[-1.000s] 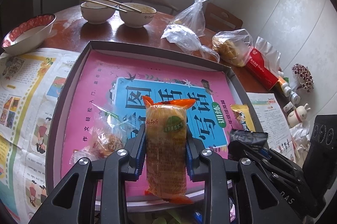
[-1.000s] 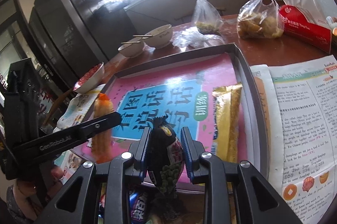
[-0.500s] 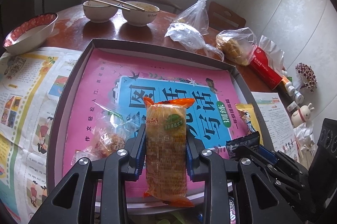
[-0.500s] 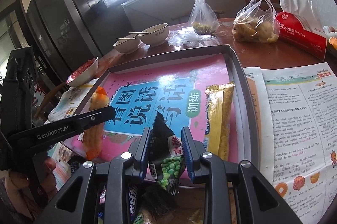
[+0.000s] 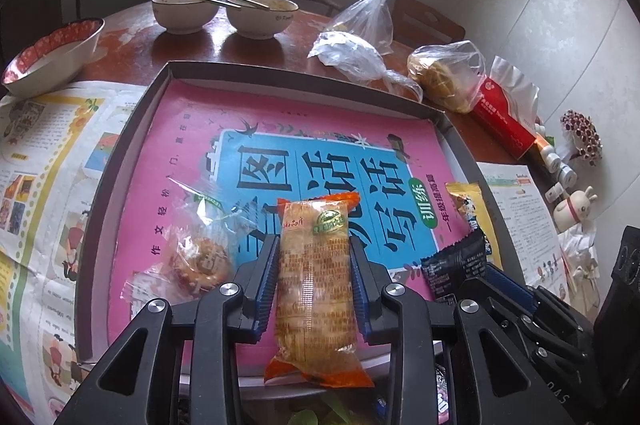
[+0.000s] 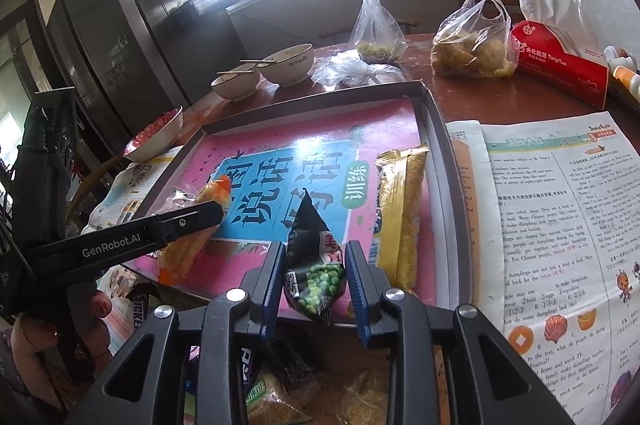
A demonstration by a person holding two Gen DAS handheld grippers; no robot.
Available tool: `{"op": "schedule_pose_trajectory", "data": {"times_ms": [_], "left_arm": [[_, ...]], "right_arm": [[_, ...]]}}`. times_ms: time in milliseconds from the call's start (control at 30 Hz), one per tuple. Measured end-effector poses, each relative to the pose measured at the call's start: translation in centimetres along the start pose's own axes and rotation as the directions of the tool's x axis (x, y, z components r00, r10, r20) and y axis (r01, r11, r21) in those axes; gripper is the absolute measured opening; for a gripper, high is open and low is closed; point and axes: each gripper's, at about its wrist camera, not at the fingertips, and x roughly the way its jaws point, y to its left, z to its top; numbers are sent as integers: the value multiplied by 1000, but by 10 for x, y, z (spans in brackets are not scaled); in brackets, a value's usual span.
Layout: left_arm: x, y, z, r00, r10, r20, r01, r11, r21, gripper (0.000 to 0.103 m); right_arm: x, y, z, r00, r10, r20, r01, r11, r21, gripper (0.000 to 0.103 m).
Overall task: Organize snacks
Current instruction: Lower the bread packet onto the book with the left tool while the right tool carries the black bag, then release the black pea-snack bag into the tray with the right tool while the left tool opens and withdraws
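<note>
1. Orange cake pack (image 5: 316, 277) sits pinched in my left gripper (image 5: 314, 289), whose jaws are opening; its long axis runs straight ahead over the tray's (image 5: 120, 153) near edge.
2. My right gripper (image 6: 314, 285) pinches a black pea packet (image 6: 316, 265), tip pointing forward.
3. Both hover over the pink tray floor; the gold bar (image 6: 400, 205) lies just right of the pea packet.
</note>
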Motion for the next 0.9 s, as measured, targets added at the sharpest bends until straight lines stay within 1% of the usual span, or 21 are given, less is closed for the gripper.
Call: {"op": "schedule_pose_trajectory", "data": {"times_ms": [133, 233, 433, 533, 633, 733, 900], "left_arm": [[0, -1, -1, 1000, -3, -4, 3, 1000, 2, 36], [-2, -1, -3, 1000, -14, -12, 14, 1000, -2, 42], [-7, -3, -5, 1000, -17, -6, 17, 1000, 8, 45], [-11, -5, -6, 1000, -17, -3, 17, 1000, 13, 51], [-16, -5, -7, 1000, -21, -1, 21, 1000, 15, 54], [-21, -5, -7, 1000, -22, 5, 22, 1000, 20, 57], [-30, -5, -8, 1000, -25, 17, 25, 999, 23, 60]], "right_arm": [[-3, 2, -1, 1000, -10, 0, 10, 1000, -4, 31], [-7, 3, -2, 1000, -12, 5, 12, 1000, -10, 31], [-12, 4, -3, 1000, -13, 16, 13, 1000, -17, 31], [-14, 5, -2, 1000, -15, 19, 15, 1000, -22, 32], [-17, 6, -3, 999, -20, 25, 20, 999, -28, 32], [-19, 7, -3, 999, -18, 33, 19, 999, -32, 34], [-22, 10, -3, 999, -27, 43, 29, 999, -43, 39]]}}
